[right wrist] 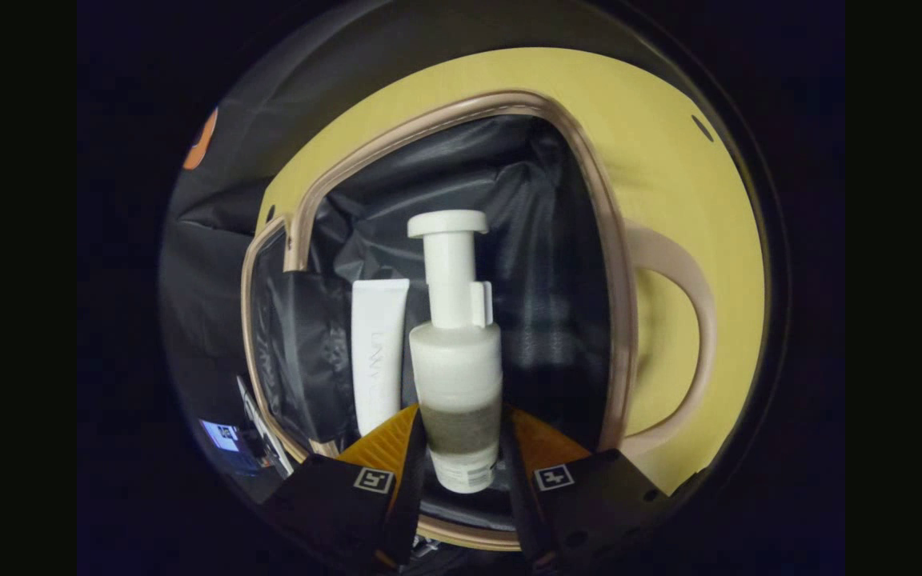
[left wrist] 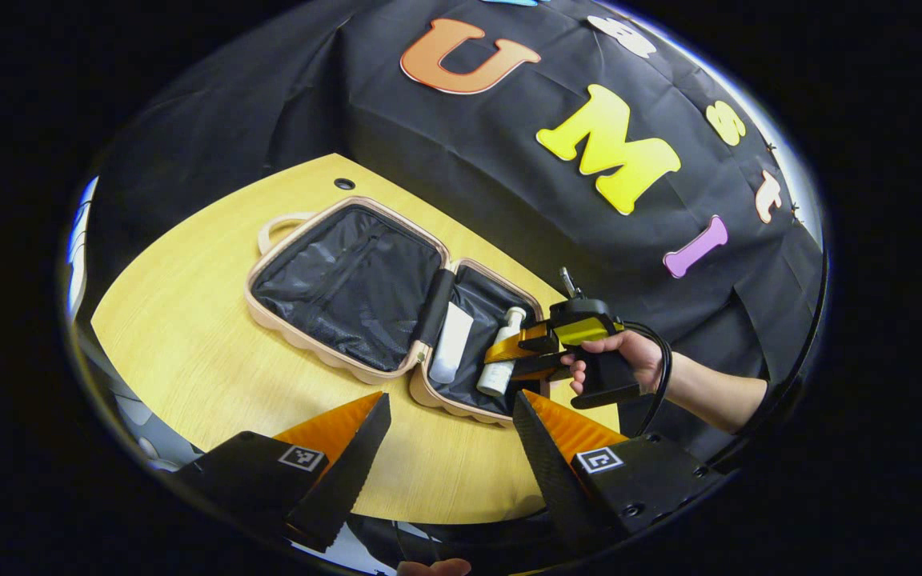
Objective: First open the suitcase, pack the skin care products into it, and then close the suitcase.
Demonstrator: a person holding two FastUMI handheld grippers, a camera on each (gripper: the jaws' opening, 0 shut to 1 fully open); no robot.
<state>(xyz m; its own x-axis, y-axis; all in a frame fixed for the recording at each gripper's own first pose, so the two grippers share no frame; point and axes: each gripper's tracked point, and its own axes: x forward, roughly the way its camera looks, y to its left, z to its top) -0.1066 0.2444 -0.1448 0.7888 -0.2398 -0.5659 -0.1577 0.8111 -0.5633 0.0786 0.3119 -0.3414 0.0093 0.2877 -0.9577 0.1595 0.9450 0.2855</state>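
A beige suitcase (left wrist: 269, 308) lies open flat on the yellow table (left wrist: 189, 344), both halves lined in black. In its right half lie a white tube (left wrist: 451, 342) and a white pump bottle (left wrist: 496, 378). The right gripper (left wrist: 509, 358), held by a hand (left wrist: 629, 356), reaches into that half. In the right gripper view, my right gripper (right wrist: 461, 412) is shut on the lower body of the pump bottle (right wrist: 454, 352), with the tube (right wrist: 378, 352) just to its left. My left gripper (left wrist: 449, 432) hovers open over the table in front of the suitcase, holding nothing.
The suitcase's handle (left wrist: 277, 228) sticks out at the far left, also seen as the handle (right wrist: 685, 320) on the right. A small round hole (left wrist: 344, 183) marks the table's far corner. Black cloth hangs behind the table. Bare tabletop (left wrist: 173, 352) lies left of the case.
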